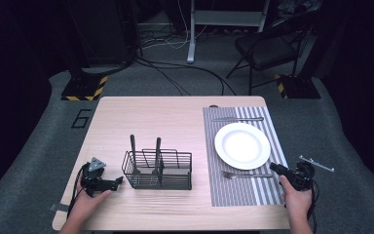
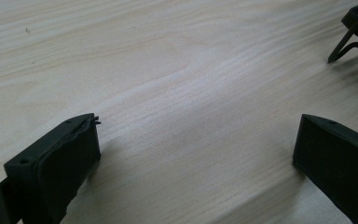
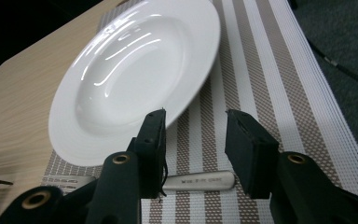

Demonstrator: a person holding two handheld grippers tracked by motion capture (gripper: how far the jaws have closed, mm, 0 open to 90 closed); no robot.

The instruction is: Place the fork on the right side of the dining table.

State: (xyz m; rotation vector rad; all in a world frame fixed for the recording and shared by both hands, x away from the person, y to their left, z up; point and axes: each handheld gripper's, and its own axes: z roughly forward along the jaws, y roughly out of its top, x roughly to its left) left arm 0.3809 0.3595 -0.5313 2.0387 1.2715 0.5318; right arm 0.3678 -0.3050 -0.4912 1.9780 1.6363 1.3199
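- Right gripper [image 1: 276,168] sits in my right hand [image 1: 296,197] at the table's 4 o'clock edge, jaws apart and gripping nothing.
- Between those jaws, in the right gripper view, lies the handle end of the silver metal fork [image 3: 200,179], flat on the mat; the pads are not pressing on it, so it is let go.
- From above, that fork [image 1: 246,174] lies crosswise on the grey-and-white striped woven placemat [image 1: 233,192], at 6 o'clock of the round white ceramic plate [image 1: 242,146], just beside its rim, tines pointing toward 9 o'clock.
- At 12 o'clock of the plate, a silver table knife [image 1: 237,119] lies crosswise on the same mat.
- Left gripper [image 1: 118,182], with its grey three-cornered plate on top, rests in my left hand [image 1: 88,197] at the table's 8 o'clock part; its jaws stand wide apart over bare pale wooden tabletop [image 2: 177,93], with nothing between them.
- Just at 3 o'clock of that gripper's tips stands the black wire cutlery caddy [image 1: 158,170], with two dark utensil handles [image 1: 132,146] rising upright from it.
- One corner foot of the caddy [image 2: 354,32] shows at 2 o'clock in the left gripper view.
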